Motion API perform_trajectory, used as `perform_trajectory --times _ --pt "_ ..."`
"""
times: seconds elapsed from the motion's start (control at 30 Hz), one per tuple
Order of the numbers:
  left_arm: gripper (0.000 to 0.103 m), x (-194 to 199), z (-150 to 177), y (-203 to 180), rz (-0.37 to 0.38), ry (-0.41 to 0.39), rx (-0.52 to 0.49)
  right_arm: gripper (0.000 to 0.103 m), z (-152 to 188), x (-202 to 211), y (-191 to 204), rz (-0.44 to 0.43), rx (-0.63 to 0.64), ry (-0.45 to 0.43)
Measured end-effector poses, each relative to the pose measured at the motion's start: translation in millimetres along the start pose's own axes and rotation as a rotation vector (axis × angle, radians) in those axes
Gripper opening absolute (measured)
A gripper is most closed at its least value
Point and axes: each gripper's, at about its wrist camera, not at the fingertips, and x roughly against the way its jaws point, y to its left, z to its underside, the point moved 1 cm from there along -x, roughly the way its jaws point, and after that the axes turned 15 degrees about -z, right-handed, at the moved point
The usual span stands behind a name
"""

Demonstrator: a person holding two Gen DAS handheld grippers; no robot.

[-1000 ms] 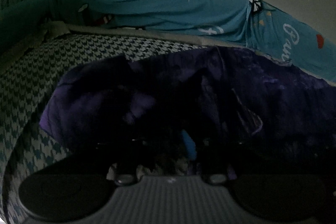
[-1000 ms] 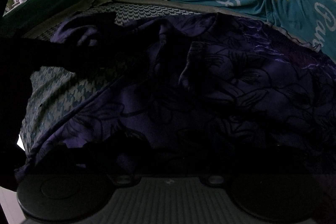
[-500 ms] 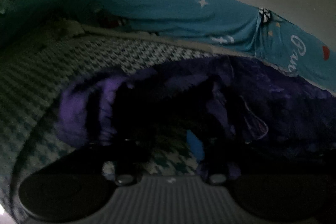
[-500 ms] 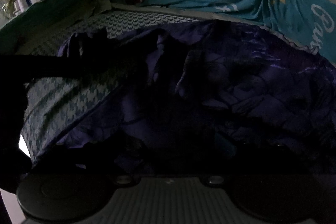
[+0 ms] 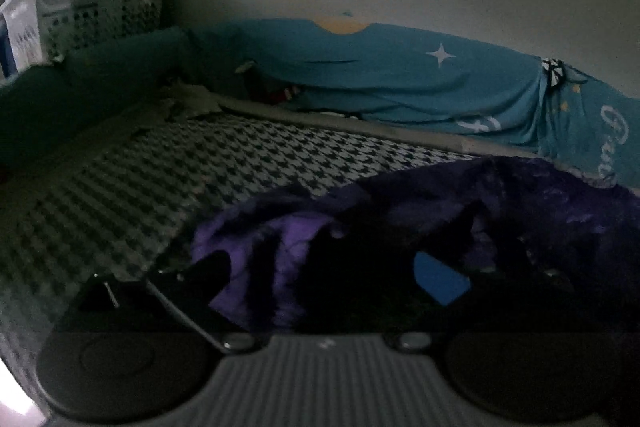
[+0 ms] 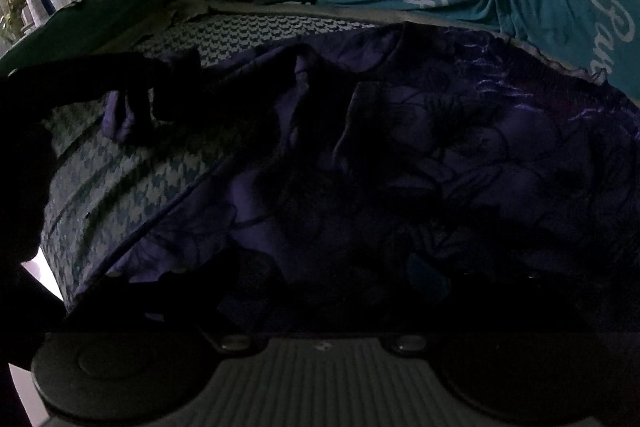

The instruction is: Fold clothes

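Note:
A dark purple floral garment (image 6: pixel 440 131) lies spread on the bed, its sleeve end (image 5: pixel 280 247) bunched at the left. In the left wrist view my left gripper (image 5: pixel 320 267) hangs just above that sleeve. Its jaws are opening wide, and the cloth lies loose between them, not pinched. The blue pad (image 5: pixel 440 279) on the right finger shows bare. The right wrist view shows the left gripper (image 6: pixel 156 111) as a dark shape over the sleeve end (image 6: pixel 118 121). My right gripper (image 6: pixel 320 275) rests low over the garment's near hem, fingers wide apart in deep shadow.
The bed carries a houndstooth sheet (image 5: pixel 200 167) that is bare to the left of the garment. A teal printed cloth (image 5: pixel 400 79) is heaped along the wall behind. A white basket (image 5: pixel 100 11) of oddments stands at the far left corner. The bed's near-left edge (image 6: pixel 52 259) drops off.
The left gripper's jaws went from nearly closed on the purple sleeve to wide apart, dropping the cloth, and the gripper lifted and tilted upward. The right gripper kept still.

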Motion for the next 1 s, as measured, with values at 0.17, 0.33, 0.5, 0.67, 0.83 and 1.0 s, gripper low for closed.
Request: perform_trajectory --times 0.17,0.33,0.5,0.67,0.83,1.0 --pt "0.097 -22.8 -3.8 -12.5 -0.025 0.035 0.014 0.092 -0.4 0.0 0.3 0.002 0.002 0.002" --pt "0.033 -42.3 -6.2 -10.9 -0.024 0.1 0.101 0.092 -0.9 2.2 -2.5 0.003 -0.011 -0.003" --pt "0.013 -41.9 -18.5 -15.4 -0.008 0.087 0.149 0.092 -4.0 11.0 -8.2 0.011 -0.028 -0.021" --pt "0.013 -21.0 -46.2 -41.0 0.082 0.0 0.128 0.092 -11.7 27.5 -21.7 0.043 -0.067 -0.063" --pt "0.013 -4.7 -64.0 -78.5 0.207 -0.036 0.088 0.092 -19.5 48.5 -40.5 0.096 -0.128 -0.112" --pt "0.013 21.2 -70.2 -129.4 0.351 -0.081 0.015 0.092 -25.3 78.3 -65.4 0.158 -0.193 -0.18"
